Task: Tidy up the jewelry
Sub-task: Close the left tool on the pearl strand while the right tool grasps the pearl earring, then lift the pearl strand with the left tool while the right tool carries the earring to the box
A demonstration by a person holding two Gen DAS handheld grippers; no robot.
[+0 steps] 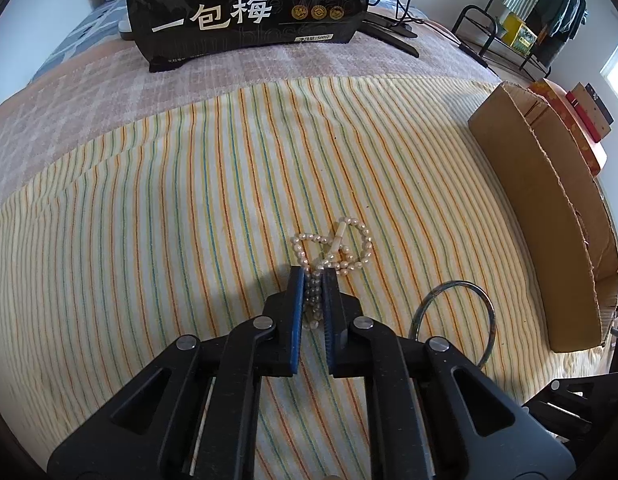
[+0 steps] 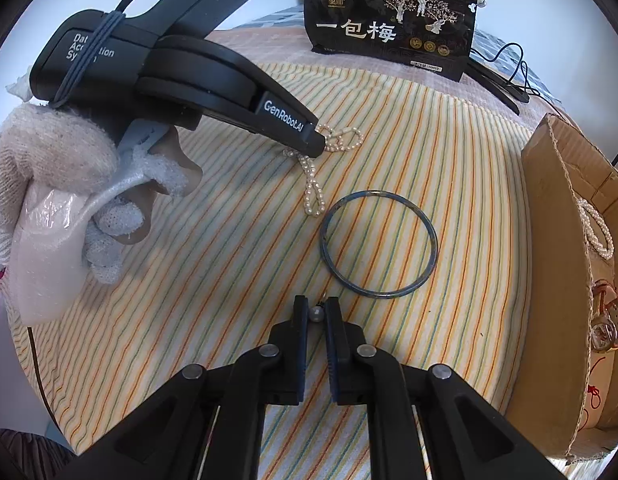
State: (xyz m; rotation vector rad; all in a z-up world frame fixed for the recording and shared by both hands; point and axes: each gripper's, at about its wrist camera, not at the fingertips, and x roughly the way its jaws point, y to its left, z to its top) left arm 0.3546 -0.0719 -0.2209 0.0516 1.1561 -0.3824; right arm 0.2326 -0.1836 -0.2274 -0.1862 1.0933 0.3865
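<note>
A pearl necklace [image 1: 341, 246] lies tangled on the striped cloth. My left gripper [image 1: 312, 278] is shut on its near strands, down at the cloth. In the right wrist view the left gripper [image 2: 315, 148] pins the necklace [image 2: 313, 196], whose loop trails toward me. A thin blue bangle [image 2: 379, 244] lies flat beside it and also shows in the left wrist view [image 1: 453, 316]. My right gripper [image 2: 316, 307] is shut on a small pearl earring [image 2: 315, 314], just above the cloth, in front of the bangle.
A cardboard box [image 2: 557, 248] stands at the right, holding a pearl strand [image 2: 599, 232] and a rose-gold watch [image 2: 607, 320]; it also shows in the left wrist view [image 1: 541, 208]. A black snack bag [image 1: 249, 8] stands at the back. Black cables [image 1: 393, 24] lie behind.
</note>
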